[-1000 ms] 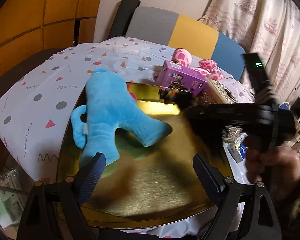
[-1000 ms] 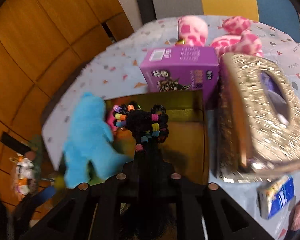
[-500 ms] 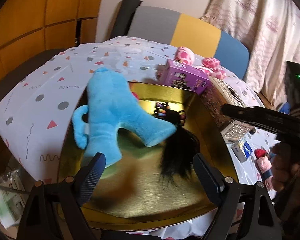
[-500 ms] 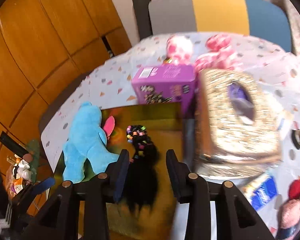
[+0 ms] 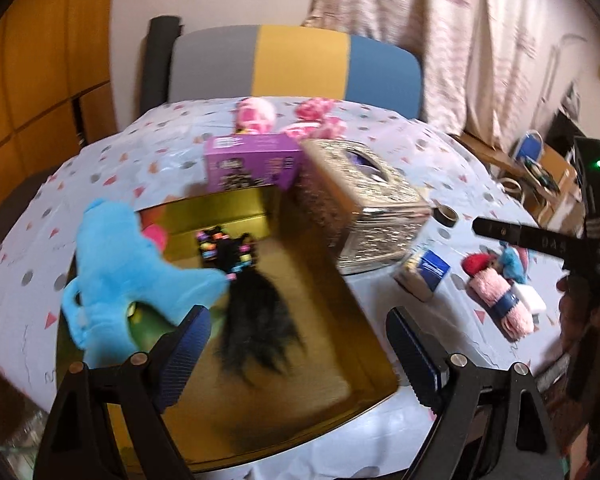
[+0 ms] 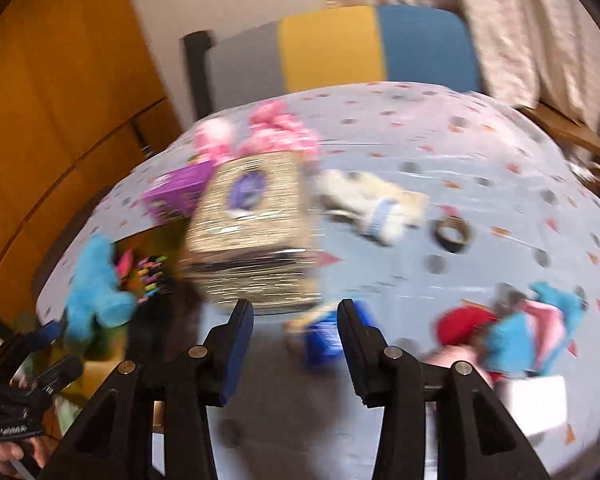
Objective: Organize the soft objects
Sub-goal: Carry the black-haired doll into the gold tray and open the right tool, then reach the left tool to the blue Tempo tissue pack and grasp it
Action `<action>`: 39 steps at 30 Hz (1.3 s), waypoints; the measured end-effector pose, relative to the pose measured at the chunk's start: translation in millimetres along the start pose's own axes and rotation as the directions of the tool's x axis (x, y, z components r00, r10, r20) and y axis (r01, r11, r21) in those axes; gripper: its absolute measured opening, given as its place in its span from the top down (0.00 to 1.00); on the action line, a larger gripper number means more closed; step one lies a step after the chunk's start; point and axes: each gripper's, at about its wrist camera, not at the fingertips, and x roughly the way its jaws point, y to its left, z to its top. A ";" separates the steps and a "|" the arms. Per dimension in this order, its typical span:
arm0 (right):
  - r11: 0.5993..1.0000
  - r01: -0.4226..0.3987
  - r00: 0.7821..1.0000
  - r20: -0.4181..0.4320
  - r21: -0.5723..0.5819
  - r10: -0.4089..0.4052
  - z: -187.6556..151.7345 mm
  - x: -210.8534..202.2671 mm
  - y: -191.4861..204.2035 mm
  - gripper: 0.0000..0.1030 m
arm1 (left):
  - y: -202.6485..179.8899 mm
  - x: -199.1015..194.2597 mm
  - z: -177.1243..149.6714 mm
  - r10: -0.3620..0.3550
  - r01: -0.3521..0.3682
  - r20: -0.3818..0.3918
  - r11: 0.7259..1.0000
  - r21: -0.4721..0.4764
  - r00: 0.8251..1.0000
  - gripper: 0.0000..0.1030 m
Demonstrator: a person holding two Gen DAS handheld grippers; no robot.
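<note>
A blue plush [image 5: 128,264] and a black hairpiece with coloured beads [image 5: 256,312] lie on the golden tray [image 5: 340,360]. My left gripper [image 5: 298,344] hovers open over the tray's near edge, with nothing between its fingers. My right gripper [image 6: 296,340] is over the tablecloth to the right of the tray. Its jaws are opening and hold nothing; a blue pack [image 6: 324,336] lies on the cloth beyond them. A bundle of red, pink and blue soft things [image 6: 520,332] lies to its right. A cream glove [image 6: 372,208] and a pink plush [image 6: 276,128] lie farther back.
A glittery tissue box [image 5: 360,208] and a purple box [image 5: 252,160] stand at the tray's far side. A tape roll [image 6: 454,234] lies on the spotted tablecloth. A grey, yellow and blue chair [image 5: 300,60] stands behind the table. The right wrist view is blurred.
My right gripper let go of the black hairpiece onto the tray, opened, and swung away to the right. The left gripper shifted right, still open.
</note>
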 end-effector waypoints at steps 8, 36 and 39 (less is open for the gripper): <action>0.959 0.189 0.975 0.072 0.210 -0.208 4.0 -14.4 -98.8 0.54 | -44.6 11.8 9.8 -0.041 0.043 -0.015 0.993 0.108 0.999 0.13; 0.832 0.022 0.990 0.103 0.555 -0.095 -12.3 -24.5 -167.4 0.47 | -181.0 174.1 29.0 -0.051 0.163 -0.301 0.920 0.357 0.952 0.16; 0.837 0.018 0.991 0.099 0.547 -0.085 -11.7 -22.8 -165.6 0.47 | -180.6 186.1 24.9 -0.047 0.162 -0.324 0.927 0.338 0.945 0.43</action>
